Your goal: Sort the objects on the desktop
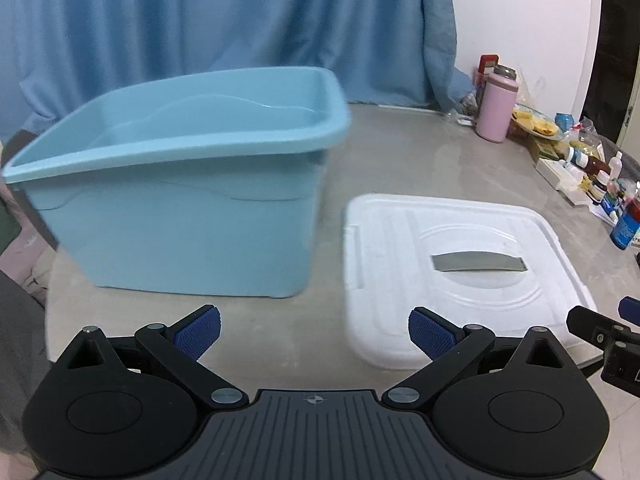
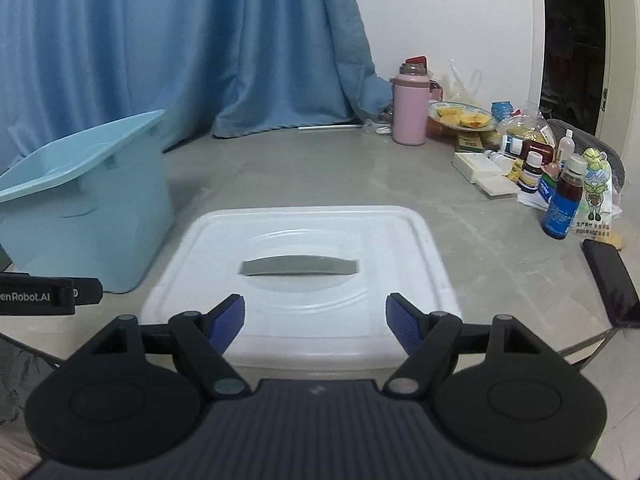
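Nearest the lens: right gripper [image 2: 315,325], blue pads spread apart, nothing between them. It hangs over the near edge of the white lid [image 2: 304,276], which lies flat on the tabletop [image 2: 320,168] with its grey handle strip [image 2: 298,267] just beyond the fingertips and roughly centred between them.

Left gripper [image 1: 314,334], jaws likewise apart and empty. It points at the bare gap between the blue bin [image 1: 180,208] and the lid; bin ahead to its left, lid ahead to its right. Bin stands open and looks empty from here.

Items to sort: cluster of small bottles and boxes [image 2: 532,168] at the far right, with the pink flask [image 2: 409,110] and a plate of food [image 2: 460,116] behind. All well apart from both grippers, and on the other side of the lid from the bin.

Risks, as I judge them:
- Both views are slightly smeared, so the hands seem to be travelling; the two grippers sit close side by side and could knock together.
- Bottles stand packed; reaching for one with wide jaws could topple its neighbours.
- Lid is thin and flat; pinching its edge may only slide it.
- A black phone-like slab [image 2: 610,284] lies at the right edge and could be swept off.
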Demonstrator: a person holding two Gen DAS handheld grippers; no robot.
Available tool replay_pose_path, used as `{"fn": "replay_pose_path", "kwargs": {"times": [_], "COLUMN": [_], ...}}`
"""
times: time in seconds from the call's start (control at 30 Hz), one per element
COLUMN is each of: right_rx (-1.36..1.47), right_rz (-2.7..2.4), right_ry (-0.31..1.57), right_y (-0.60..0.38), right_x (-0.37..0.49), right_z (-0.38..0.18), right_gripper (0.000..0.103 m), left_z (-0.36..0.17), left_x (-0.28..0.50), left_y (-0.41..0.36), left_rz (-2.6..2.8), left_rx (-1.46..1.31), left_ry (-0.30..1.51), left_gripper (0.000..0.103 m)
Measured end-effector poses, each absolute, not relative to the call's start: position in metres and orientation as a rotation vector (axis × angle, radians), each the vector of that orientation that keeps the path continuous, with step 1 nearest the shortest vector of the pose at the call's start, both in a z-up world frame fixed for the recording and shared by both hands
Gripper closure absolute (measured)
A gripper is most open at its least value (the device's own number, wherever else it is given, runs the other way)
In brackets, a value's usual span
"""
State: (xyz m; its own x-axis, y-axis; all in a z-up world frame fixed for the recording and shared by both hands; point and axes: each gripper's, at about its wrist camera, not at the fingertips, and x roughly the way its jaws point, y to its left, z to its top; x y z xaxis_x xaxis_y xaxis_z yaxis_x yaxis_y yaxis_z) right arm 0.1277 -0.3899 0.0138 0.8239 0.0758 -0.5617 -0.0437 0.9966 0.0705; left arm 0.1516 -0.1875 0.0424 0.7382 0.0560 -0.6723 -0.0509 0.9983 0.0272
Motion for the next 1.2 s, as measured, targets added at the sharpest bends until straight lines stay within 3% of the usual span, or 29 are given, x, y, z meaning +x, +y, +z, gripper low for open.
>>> {"fn": "replay_pose_path", "kwargs": {"times": [0.53, 1.2], "right_rx": [0.097, 0.129], "right_rz": [0.048, 0.044], "right_ry": [0.656, 0.882], "right_y": [-0.450, -0.469], "right_x": [0.155, 0.241], "right_z": [-0.009, -0.036], "right_gripper": [0.025, 0.025], "left_z": [0.023, -0.014], "left_x": [0.186, 0.276], "left_y": [-0.247, -0.235], "left_rz": [0.069, 0.072], "left_rx": [0.036, -0.014], "left_ry": [0.816, 0.990], "left_gripper": [0.001, 0.001]}}
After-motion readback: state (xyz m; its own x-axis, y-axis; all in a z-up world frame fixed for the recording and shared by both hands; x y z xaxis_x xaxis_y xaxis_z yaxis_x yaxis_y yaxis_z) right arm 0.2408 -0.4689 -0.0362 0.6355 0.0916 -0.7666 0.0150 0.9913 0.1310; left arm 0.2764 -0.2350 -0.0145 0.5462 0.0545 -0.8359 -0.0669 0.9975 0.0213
